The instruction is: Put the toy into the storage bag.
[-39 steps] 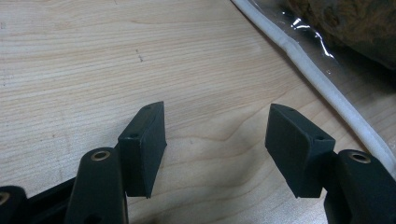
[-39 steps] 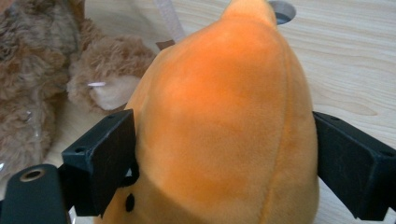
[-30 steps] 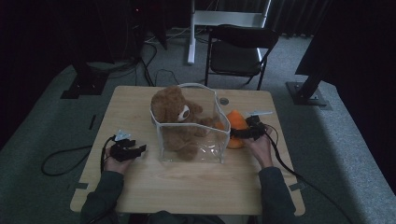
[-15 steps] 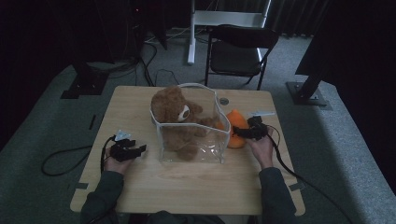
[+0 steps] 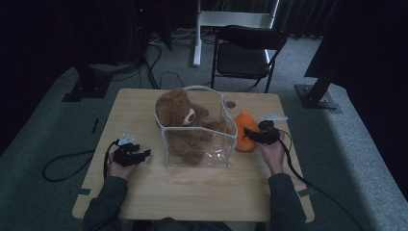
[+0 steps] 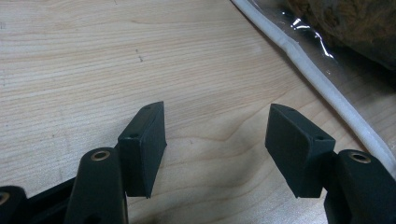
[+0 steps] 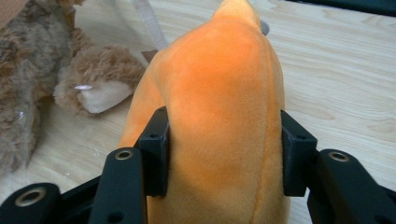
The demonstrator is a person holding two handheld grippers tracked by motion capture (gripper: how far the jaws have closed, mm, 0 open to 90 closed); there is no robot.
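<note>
Right tongs (image 7: 224, 154), whose jaws have just been closing, with both pads pressed into the sides of an orange plush toy (image 7: 219, 116). The toy lies on the wooden surface (image 5: 192, 187), just beside the right wall of a clear plastic bag (image 5: 211, 144) containing a brown teddy bear (image 5: 180, 118). Left tongs (image 6: 217, 140) rest on the surface left of the bag, jaws wide with nothing between them.

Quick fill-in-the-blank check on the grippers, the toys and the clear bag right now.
1. The right gripper has just been closing; its pads press an ____ plush toy.
2. The left gripper is ____, with bare table between its jaws.
3. The brown teddy bear sits in a ____ bag.

Missing words: orange; open; clear
</note>
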